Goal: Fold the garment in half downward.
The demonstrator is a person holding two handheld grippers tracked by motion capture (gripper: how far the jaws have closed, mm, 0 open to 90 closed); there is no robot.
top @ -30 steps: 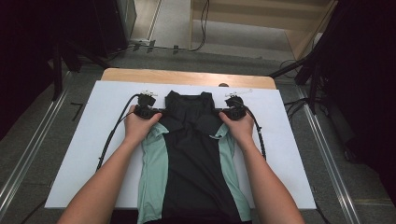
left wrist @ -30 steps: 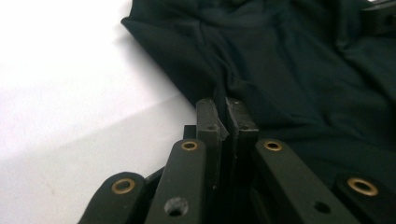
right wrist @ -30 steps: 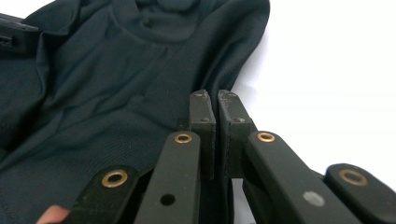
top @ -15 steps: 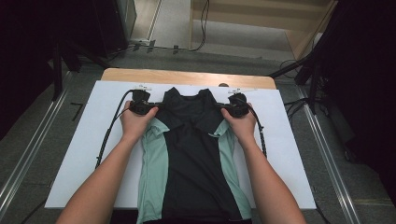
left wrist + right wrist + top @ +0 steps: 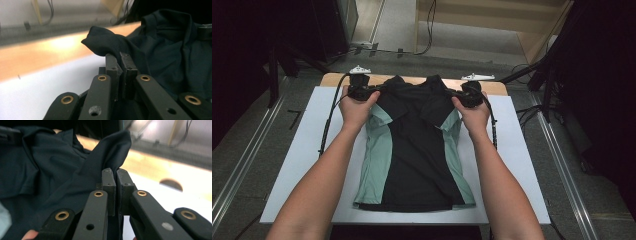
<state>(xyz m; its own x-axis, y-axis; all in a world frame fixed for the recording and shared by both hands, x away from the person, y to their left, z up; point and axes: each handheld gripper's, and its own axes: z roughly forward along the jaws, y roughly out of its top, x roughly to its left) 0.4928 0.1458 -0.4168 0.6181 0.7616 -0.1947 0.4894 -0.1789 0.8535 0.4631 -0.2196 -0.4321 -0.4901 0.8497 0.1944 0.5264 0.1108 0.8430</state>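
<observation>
Grey floor point(image 5: 257, 145), dark surroundings.

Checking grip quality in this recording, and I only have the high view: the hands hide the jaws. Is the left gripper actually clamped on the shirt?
Observer: Yes. In the left gripper view the left gripper has its jaws closed on a bunched fold of the black shirt.
Operator: And the right one?
Observer: The right gripper is likewise shut, pinching a raised fold of the shirt between its jaws.
Operator: Is the pinched fabric lifted or flat?
Observer: Lifted: at the right gripper the fold stands up above the jaw tips, off the white table cover.
</observation>
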